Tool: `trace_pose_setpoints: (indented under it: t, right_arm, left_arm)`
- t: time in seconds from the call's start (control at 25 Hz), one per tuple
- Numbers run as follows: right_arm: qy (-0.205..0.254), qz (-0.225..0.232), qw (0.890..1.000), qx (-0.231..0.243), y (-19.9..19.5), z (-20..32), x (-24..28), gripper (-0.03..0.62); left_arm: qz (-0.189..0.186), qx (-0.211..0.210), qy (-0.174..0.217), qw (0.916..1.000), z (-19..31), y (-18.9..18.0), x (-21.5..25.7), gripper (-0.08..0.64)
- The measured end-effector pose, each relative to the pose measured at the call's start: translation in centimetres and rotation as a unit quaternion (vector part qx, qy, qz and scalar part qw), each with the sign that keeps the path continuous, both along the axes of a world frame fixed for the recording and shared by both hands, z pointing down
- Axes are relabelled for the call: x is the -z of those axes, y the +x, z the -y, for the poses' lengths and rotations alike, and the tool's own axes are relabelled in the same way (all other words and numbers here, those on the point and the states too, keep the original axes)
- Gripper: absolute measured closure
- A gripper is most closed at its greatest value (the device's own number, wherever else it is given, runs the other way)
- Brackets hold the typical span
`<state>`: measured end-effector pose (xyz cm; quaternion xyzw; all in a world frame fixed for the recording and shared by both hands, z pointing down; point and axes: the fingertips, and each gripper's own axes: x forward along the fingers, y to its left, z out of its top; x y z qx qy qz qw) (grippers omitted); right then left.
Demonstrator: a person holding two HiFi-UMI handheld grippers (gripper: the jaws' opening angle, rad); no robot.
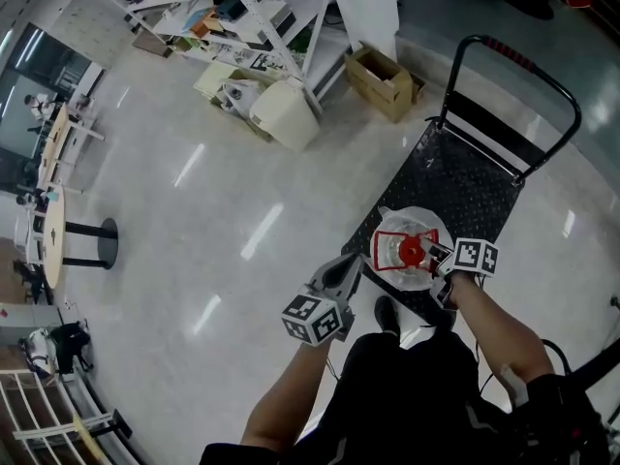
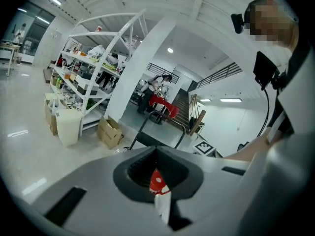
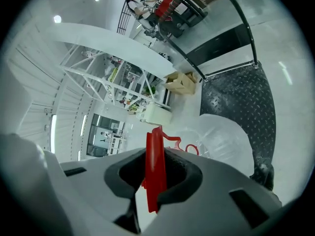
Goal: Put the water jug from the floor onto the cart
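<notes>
Now, jug over cart's near edge.
My left fingers and right fingers pinch its handle; it's upright below them.

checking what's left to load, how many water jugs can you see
1. The water jug is over the near end of the cart, held by its red handle between the left gripper and right gripper. More could be hidden outside the views.

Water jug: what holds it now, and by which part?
Both grippers hold the water jug by its red handle: the left gripper is shut on the handle's left side, the right gripper on its right side.
</notes>
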<state>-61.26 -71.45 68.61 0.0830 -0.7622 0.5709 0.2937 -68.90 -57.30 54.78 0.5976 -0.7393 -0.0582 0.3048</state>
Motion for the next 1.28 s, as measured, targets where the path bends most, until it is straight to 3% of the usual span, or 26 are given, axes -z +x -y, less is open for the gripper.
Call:
trace_pose_setpoints:
  t: [0.36,0.68,0.88,1.16,1.28]
  right_arm:
    - [-0.022,-0.016,1.000,-0.016,3.8,0.8,-4.0,0.534]
    - [-0.051,0.004,0.999,0.003,0.2,-1.6,-3.1,0.534]
    - [-0.041,0.000,0.999,0.019,-0.2,-2.6,-3.3,0.534]
    - [-0.020,-0.006,1.000,0.003,3.5,0.6,-4.9,0.532]
    - [0.001,-0.035,0.999,-0.010,6.6,2.5,-6.4,0.532]
  left_arm:
    - [0.001,-0.015,-0.014,0.9998,1.2,1.6,0.0,0.560]
    - [-0.005,0.003,-0.025,0.9997,0.7,2.6,-0.5,0.560]
    - [-0.015,0.017,-0.033,0.9992,-0.3,2.6,-1.6,0.560]
    - [-0.029,0.008,-0.046,0.9985,-0.7,3.7,-3.3,0.560]
    - [-0.031,-0.005,-0.052,0.9982,0.0,4.6,-3.6,0.560]
